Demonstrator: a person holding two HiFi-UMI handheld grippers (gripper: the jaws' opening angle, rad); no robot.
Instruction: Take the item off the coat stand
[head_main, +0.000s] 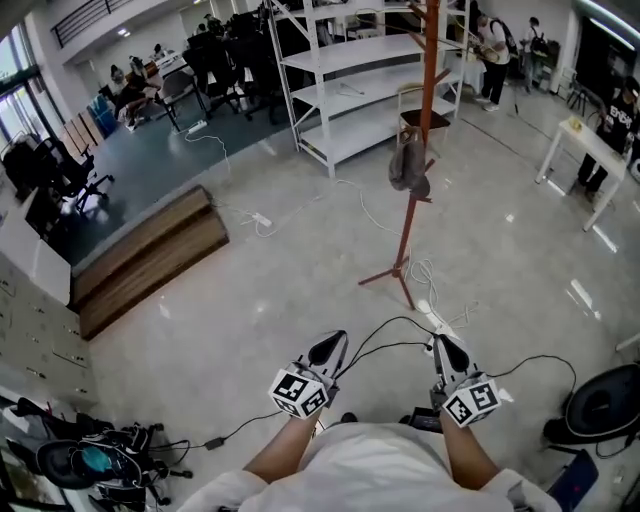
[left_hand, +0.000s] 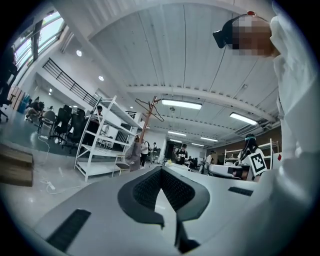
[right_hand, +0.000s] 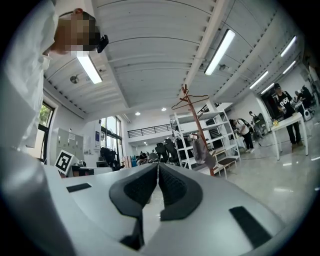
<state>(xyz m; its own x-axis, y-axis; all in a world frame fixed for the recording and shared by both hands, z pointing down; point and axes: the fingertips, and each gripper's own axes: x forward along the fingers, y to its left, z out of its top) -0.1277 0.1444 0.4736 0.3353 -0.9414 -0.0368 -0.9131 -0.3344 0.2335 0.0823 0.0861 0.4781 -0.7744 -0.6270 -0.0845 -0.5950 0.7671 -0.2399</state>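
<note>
Target grey floppy item (head_main: 407, 165) hangs vertically on the red-brown metal coat stand (head_main: 404, 235), far ahead and well apart from both tongs; right tongs (head_main: 448, 352) nearer than left tongs (head_main: 328, 348), both closed, empty.

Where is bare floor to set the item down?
Bare floor lies between the wooden platform and the coat stand, also between stand and white table. Crowded: cables at the stand's foot, bags at near left.
</note>
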